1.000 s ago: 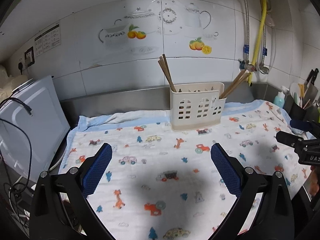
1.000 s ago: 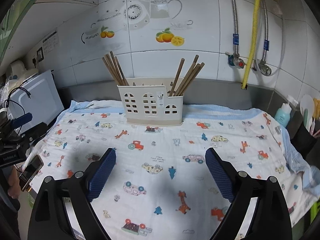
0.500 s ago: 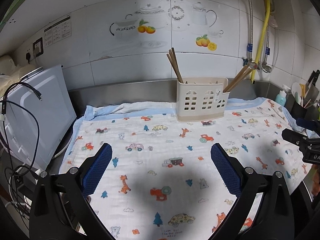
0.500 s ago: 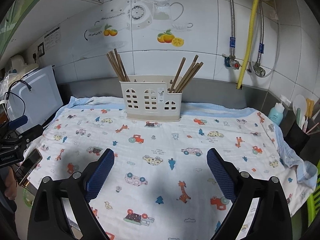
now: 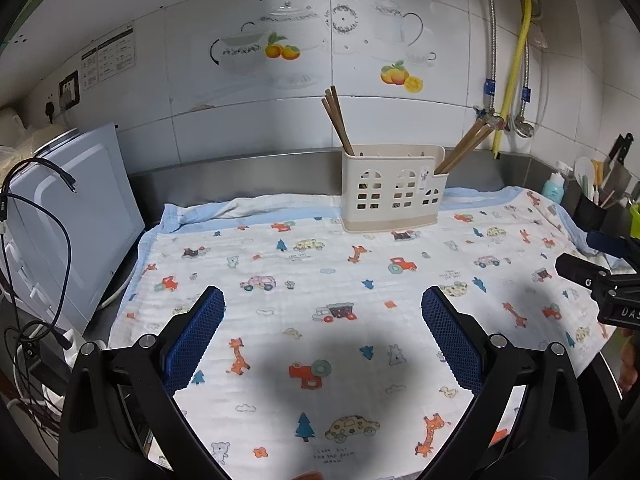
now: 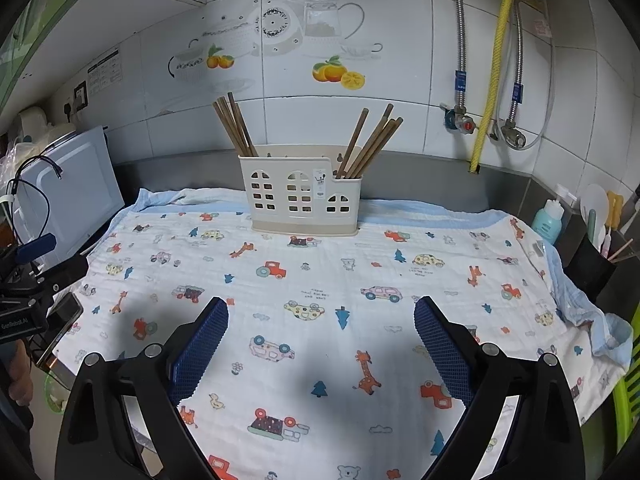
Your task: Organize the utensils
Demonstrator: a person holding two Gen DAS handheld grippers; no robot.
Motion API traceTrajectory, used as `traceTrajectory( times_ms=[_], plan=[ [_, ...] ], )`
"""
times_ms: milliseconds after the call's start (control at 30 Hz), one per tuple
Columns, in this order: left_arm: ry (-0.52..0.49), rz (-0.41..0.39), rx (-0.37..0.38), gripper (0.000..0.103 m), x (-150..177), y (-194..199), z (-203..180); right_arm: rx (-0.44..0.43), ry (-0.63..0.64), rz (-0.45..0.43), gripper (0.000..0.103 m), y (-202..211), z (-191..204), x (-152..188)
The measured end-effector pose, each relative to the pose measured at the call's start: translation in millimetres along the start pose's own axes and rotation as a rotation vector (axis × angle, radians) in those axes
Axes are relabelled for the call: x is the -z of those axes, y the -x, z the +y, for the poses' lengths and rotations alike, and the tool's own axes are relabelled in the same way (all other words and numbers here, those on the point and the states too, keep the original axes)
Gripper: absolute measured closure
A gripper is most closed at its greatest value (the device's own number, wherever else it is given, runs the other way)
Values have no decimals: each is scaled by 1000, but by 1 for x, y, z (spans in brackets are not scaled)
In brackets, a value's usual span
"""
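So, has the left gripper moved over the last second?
Yes. The left gripper has pulled back from the utensil holder: the holder looks smaller and farther off against the wall tiles, and more cloth shows ahead. It is open.

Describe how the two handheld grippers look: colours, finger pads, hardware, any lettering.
Both the left gripper and the right gripper have matte black angular frames with silver bolts and two fingers faced with blue textured pads. Seen from across, each body carries partial white lettering and a blue part on top.
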State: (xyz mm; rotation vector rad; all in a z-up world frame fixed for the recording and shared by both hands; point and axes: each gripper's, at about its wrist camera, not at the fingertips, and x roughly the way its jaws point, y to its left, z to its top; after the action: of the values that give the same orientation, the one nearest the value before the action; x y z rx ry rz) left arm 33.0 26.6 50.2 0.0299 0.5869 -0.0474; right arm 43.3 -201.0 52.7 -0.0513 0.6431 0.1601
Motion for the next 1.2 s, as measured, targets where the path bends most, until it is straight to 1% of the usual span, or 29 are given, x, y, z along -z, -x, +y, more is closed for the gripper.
traceTrajectory(
  times_ms=[1200],
  plan=[
    [12, 26, -3, 5, 4, -7, 0, -1, 10, 18, 12, -8, 2, 0]
  ],
)
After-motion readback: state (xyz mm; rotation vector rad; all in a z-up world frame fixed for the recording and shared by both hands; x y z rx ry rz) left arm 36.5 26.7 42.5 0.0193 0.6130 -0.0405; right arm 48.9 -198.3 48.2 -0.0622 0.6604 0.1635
